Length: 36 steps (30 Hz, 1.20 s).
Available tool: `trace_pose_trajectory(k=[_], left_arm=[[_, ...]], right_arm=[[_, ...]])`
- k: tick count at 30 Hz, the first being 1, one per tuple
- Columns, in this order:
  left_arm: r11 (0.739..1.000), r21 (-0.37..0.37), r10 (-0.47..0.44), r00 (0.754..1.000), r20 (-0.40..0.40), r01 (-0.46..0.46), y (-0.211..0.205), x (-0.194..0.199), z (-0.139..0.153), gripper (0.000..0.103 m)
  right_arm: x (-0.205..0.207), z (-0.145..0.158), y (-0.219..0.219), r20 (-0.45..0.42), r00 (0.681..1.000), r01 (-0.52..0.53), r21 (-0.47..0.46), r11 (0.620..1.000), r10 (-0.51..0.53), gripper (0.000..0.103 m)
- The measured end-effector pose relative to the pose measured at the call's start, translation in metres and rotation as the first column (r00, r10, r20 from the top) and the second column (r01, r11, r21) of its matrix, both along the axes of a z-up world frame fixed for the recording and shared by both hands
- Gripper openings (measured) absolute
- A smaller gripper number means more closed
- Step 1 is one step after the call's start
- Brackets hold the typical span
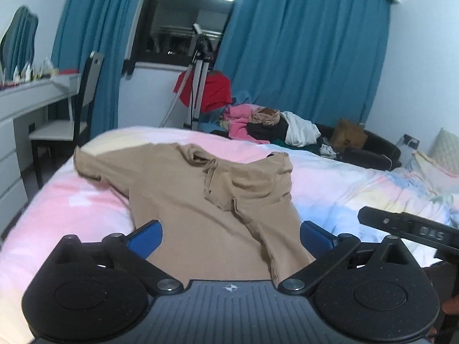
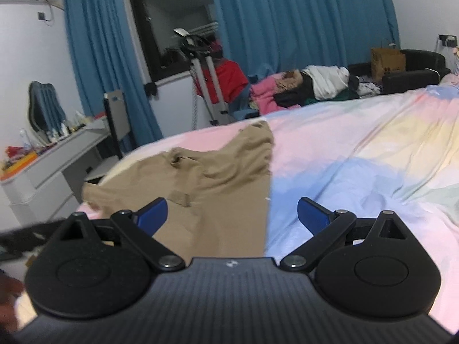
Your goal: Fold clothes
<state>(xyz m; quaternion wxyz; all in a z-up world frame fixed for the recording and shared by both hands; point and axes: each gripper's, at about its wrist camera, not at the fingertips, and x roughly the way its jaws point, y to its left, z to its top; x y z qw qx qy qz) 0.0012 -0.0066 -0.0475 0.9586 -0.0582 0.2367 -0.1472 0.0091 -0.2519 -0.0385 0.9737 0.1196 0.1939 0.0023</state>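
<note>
A tan short-sleeved top (image 1: 183,195) lies spread on the pastel bedspread (image 1: 71,200), neck end far from me, its right side folded inward over the body. My left gripper (image 1: 231,236) is open and empty, hovering over the top's near hem. My right gripper (image 2: 232,215) is open and empty, hovering above the top's (image 2: 218,177) straight right edge and the bedspread (image 2: 358,172). The other gripper's black body (image 1: 416,229) shows at the right of the left wrist view.
A heap of mixed clothes (image 1: 264,126) lies at the bed's far side, with a tripod (image 1: 198,86) and red garment behind it. A grey desk (image 1: 31,97) and chair (image 1: 71,120) stand left. A black sofa (image 2: 416,66) holds a paper bag.
</note>
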Motion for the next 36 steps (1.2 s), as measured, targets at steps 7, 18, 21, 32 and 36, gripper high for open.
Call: trace_pose_trajectory(k=[7,18,21,32,36], left_arm=[[0.984,-0.123,0.107,0.984,-0.146,-0.125,0.044,0.037,-0.02,0.103],[0.795,-0.346,0.368,0.85,-0.377,-0.498,0.155,0.162,-0.052,0.068],[0.758,-0.38,0.394,0.836,-0.38,-0.53,0.17,0.186,-0.07,0.054],[0.79,-0.437,0.359,0.902,-0.238,-0.43,0.173,0.223,-0.091,0.006],[0.739,-0.517,0.37,0.901,-0.225,-0.432,0.188,0.218,-0.087,0.002]], right_arm=[[-0.008,-0.004,0.03,-0.006,0.997,-0.076,-0.086,0.993,0.076,0.099],[0.023,-0.031,0.013,-0.089,0.994,-0.069,0.011,0.998,0.07,0.099],[0.032,-0.04,0.009,-0.12,0.99,-0.068,0.049,0.996,0.074,0.099],[0.052,-0.058,0.007,-0.191,0.976,-0.084,0.112,0.99,0.105,0.099],[0.051,-0.058,0.009,-0.195,0.975,-0.087,0.109,0.99,0.107,0.099]])
